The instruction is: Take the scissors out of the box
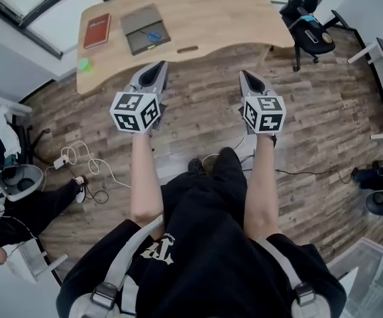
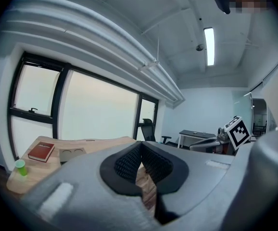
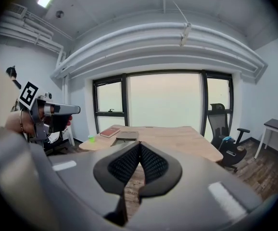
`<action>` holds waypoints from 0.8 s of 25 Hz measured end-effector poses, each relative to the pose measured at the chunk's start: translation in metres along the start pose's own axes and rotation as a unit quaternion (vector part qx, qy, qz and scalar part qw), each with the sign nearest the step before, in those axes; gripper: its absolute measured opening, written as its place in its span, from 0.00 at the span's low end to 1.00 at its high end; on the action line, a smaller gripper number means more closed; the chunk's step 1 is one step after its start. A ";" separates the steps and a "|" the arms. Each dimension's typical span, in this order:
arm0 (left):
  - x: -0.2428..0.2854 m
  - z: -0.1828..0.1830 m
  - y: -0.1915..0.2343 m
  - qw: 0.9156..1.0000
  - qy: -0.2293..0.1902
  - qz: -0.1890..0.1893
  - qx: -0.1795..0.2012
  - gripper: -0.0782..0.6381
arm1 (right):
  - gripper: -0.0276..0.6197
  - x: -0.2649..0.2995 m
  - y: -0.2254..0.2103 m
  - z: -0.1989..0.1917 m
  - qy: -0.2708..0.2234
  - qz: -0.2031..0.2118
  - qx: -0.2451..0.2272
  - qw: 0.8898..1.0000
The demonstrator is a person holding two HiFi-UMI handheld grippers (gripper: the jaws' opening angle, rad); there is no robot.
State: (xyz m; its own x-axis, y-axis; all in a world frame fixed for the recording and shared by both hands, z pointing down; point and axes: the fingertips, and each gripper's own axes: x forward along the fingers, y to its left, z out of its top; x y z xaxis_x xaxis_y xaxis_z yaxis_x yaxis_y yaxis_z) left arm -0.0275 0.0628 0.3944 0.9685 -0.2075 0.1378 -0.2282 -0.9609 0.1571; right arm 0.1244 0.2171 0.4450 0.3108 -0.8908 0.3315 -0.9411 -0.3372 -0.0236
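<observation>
Head view, item list.

1. Box (image 1: 138, 24): flat, dark grey, lying on the left part of the light wooden bench (image 1: 218, 12), between a red book (image 1: 97, 30) and the bench's middle.
2. Scissors (image 1: 154, 36): seen only as a small blue patch inside the box, right of its middle. Blades, heading and long axis are too small to tell.
3. Green cup (image 1: 83, 64): at the bench's near left corner.
4. Left tongs (image 1: 159, 65): pads together, nothing between them, held over the wooden floor short of the bench.
5. Right tongs (image 1: 243, 75): pads together, empty, alongside the left pair, well apart from the box.
</observation>
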 end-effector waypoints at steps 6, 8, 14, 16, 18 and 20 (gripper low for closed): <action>0.011 -0.002 0.025 1.000 0.003 0.024 -0.001 0.11 | 0.05 0.037 0.003 0.002 0.007 0.027 -0.012 1.000; 0.021 0.000 0.033 1.000 0.004 0.031 -0.001 0.11 | 0.05 0.050 -0.004 0.007 0.007 0.032 -0.010 0.999; 0.060 0.014 0.055 0.999 0.005 0.044 -0.002 0.11 | 0.05 0.092 -0.029 0.021 0.008 0.043 -0.005 0.999; 0.077 0.017 0.061 0.999 0.004 0.049 -0.002 0.11 | 0.05 0.108 -0.039 0.025 0.011 0.050 -0.009 0.999; 0.094 0.019 0.066 0.999 0.005 0.052 -0.002 0.11 | 0.05 0.123 -0.052 0.031 0.011 0.054 -0.010 0.998; 0.111 0.023 0.071 0.998 0.006 0.055 -0.002 0.11 | 0.05 0.137 -0.065 0.038 0.011 0.058 -0.009 0.998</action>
State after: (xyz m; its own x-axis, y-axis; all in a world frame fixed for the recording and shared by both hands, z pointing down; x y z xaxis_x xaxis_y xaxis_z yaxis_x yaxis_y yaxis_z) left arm 0.0664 -0.0322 0.3983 0.9360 -0.3100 0.1667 -0.3341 -0.9315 0.1438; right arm 0.2334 0.1051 0.4561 0.1977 -0.9166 0.3476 -0.9728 -0.2270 -0.0453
